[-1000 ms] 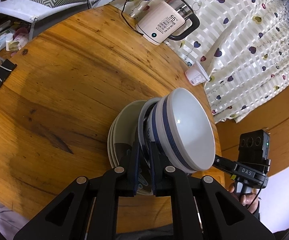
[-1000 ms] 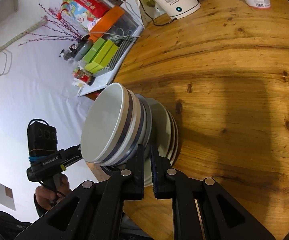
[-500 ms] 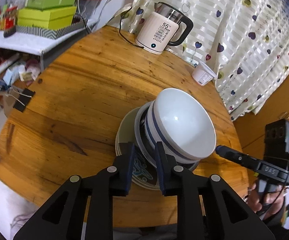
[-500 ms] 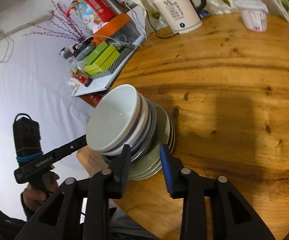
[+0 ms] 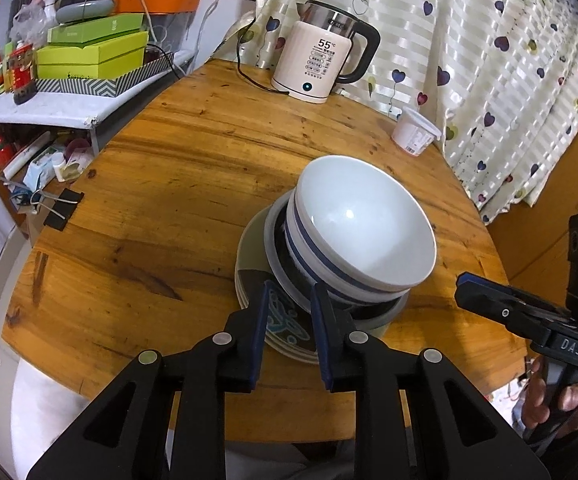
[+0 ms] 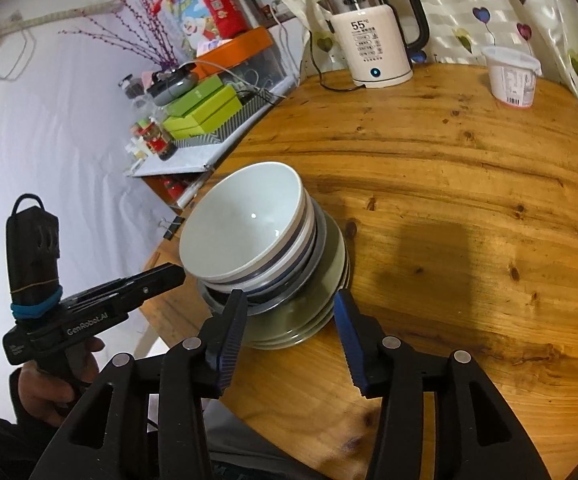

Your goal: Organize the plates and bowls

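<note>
We're opening the right gripper [image 6: 289,316]: its jaws are spreading, standing on either side of the near edge of the plates [image 6: 321,312] with nothing pinched between the pads. The left gripper [image 5: 287,312] is released too, jaws apart by a small gap and framing the rim of the patterned plate [image 5: 285,320] without clamping it. So both claws are letting go, neither is carrying anything.

Working outward: the stack is sitting on the round wooden table [image 5: 161,200], toward the near edge on the person's side. We're seeing several greenish plates at the bottom, a grey dish [image 6: 273,300] on them, then blue-banded white bowls [image 5: 361,224] nested on top, opening up. The bowl pile is sitting off-centre on the plates, shifted toward the left-hand side, but it's looking settled and upright.

Farther out: an electric kettle [image 5: 321,64] at the far edge, a white plastic tub [image 5: 415,132] near the curtain, a binder clip [image 5: 61,210] on the table's side edge. No loose plates or bowls are showing anywhere else on the table.

Our read: the sorting is basically done, since everything's consolidated into one stack. What's left is probably just backing both grippers clear, maybe nudging the bowls to centre. Main risk we're watching: clipping the bowl rim on the way out.
</note>
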`<state>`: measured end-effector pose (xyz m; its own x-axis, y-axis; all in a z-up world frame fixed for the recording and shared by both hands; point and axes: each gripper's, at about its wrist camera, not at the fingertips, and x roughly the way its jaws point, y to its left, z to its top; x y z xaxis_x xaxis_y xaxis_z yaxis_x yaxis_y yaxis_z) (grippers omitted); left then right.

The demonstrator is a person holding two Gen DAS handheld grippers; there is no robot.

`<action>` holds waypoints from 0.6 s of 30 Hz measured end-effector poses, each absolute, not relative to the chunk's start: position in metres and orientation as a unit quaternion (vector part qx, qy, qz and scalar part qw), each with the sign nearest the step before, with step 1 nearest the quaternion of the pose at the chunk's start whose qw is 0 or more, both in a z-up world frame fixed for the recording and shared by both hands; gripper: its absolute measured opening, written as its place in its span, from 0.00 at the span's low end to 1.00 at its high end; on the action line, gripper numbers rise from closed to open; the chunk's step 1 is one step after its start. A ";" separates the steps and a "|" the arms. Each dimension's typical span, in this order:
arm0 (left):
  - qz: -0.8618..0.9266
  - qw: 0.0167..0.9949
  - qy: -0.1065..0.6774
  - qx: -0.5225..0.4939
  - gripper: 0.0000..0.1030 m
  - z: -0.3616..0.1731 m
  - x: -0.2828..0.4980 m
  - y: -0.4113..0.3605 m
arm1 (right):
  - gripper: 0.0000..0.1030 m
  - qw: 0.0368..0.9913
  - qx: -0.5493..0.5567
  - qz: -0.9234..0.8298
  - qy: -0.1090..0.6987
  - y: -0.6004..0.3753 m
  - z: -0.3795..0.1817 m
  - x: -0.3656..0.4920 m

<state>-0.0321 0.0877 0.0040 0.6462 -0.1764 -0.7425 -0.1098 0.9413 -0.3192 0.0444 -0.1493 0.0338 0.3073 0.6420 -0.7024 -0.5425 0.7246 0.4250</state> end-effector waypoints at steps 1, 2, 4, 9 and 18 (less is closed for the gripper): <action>-0.018 0.892 0.420 -0.168 0.22 0.004 -0.033 0.086 | 0.44 0.808 0.050 0.367 0.458 -0.148 0.035 0.043; -0.017 0.892 0.419 -0.166 0.22 0.004 -0.033 0.085 | 0.45 0.810 0.045 0.366 0.457 -0.146 0.036 0.042; -0.015 0.894 0.419 -0.160 0.23 0.003 -0.034 0.083 | 0.45 0.813 0.033 0.364 0.454 -0.143 0.037 0.039; -0.009 0.895 0.419 -0.152 0.50 0.002 -0.033 0.081 | 0.46 0.815 0.017 0.361 0.454 -0.137 0.035 0.035; -0.006 0.895 0.424 -0.139 0.50 -0.001 -0.032 0.077 | 0.46 0.816 -0.007 0.361 0.451 -0.128 0.031 0.032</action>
<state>-0.0318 0.0767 -0.0008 0.6412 -0.1274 -0.7567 -0.1076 0.9614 -0.2531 0.0324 -0.1275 0.0310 0.3319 0.5830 -0.7416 -0.5954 0.7393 0.3147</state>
